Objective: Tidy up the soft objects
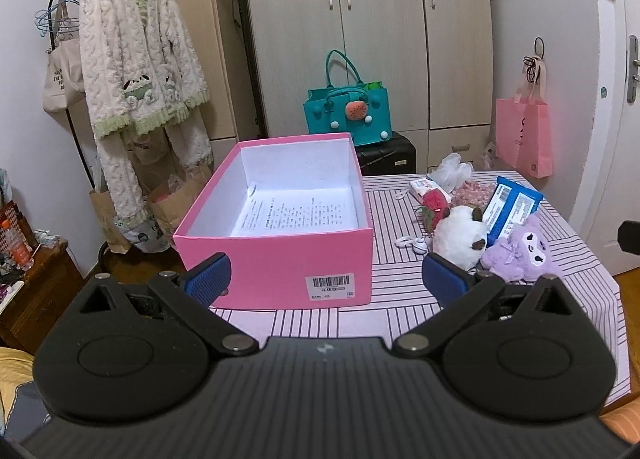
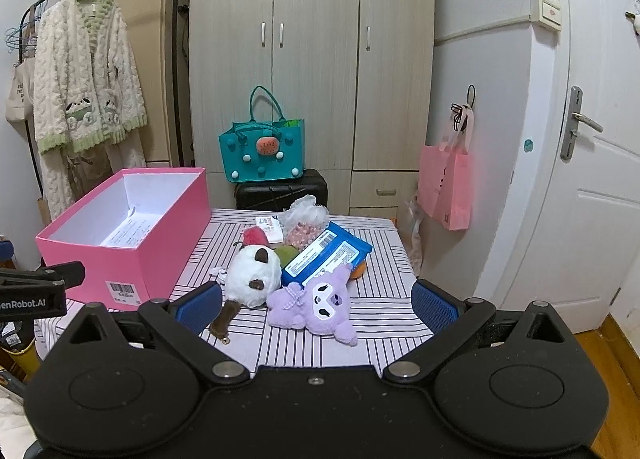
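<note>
Bedroom with wardrobe [image 2: 312, 59]; striped table [image 2: 384, 323] in foreground. Pink box [image 1: 276, 259], open, at 12 o'clock of the left claw [image 1: 326, 273]. White plush [image 2: 252, 279] and purple plush [image 2: 316, 303] lie touching, at 12 o'clock of the right claw [image 2: 318, 299]. Both claws wide, empty.

My left gripper [image 1: 326, 279] is matt black plastic with dull metal pivots and blue, finely ribbed rubbery pads [image 1: 210, 277]. The box [image 1: 276, 263] looks like smooth pink card, white inside, with a paper label. The tablecloth [image 2: 384, 323] is striped woven cloth. The purple toy [image 2: 316, 301] and white toy [image 2: 250, 275] are fuzzy plush; the blue packet [image 2: 326, 255] is glossy.
</note>
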Motion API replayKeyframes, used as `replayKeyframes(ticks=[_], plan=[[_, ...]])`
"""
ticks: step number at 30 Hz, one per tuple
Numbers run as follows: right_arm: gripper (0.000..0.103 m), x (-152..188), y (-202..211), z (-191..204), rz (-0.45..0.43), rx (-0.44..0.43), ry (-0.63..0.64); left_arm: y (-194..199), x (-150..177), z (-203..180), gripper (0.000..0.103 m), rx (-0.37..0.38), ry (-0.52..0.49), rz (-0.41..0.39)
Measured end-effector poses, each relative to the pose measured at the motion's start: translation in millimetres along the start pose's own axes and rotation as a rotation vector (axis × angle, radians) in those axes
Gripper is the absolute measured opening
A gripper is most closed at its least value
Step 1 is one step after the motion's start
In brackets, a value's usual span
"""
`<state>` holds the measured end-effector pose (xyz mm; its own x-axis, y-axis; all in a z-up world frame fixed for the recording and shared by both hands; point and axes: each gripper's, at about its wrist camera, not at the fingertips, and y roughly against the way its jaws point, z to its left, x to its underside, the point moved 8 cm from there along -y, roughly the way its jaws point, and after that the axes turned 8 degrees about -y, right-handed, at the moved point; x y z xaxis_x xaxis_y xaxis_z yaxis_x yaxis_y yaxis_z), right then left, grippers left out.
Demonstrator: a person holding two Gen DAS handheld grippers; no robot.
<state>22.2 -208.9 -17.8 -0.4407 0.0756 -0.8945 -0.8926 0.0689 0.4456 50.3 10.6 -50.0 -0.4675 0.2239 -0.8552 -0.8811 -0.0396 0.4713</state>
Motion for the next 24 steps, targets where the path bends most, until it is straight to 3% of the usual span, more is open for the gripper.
replayKeyframes(ticks=[5,9,13,17,24], plan=[[0.102,-2.8,0.9,1.8,-0.002,-0.012,0.025,-2.0,-2.7,0.0,0.103,0.014,-0.020,0.007],[0.102,-10.5,-0.6,2.9,0.010,-0.094,0.065,-3.7,-9.9,-0.9,0.103,0.028,-0.032,-0.015],[0.102,-6.8,-18.9,-3.6,0.047,-0.149,0.041,-14.0,-15.7,-8.5,0.103,0.124,-0.013,-0.029],[0.102,10.2,-39.9,-8.8,0.025,-0.214,0.034,-30.9,-18.9,-23.6,0.103,0.202,-0.015,-0.027],[0.102,33.3,-82.7,-27.5,0.029,-0.240,0.030,-58.3,-27.5,-67.3,0.102,0.335,-0.069,-0.033]])
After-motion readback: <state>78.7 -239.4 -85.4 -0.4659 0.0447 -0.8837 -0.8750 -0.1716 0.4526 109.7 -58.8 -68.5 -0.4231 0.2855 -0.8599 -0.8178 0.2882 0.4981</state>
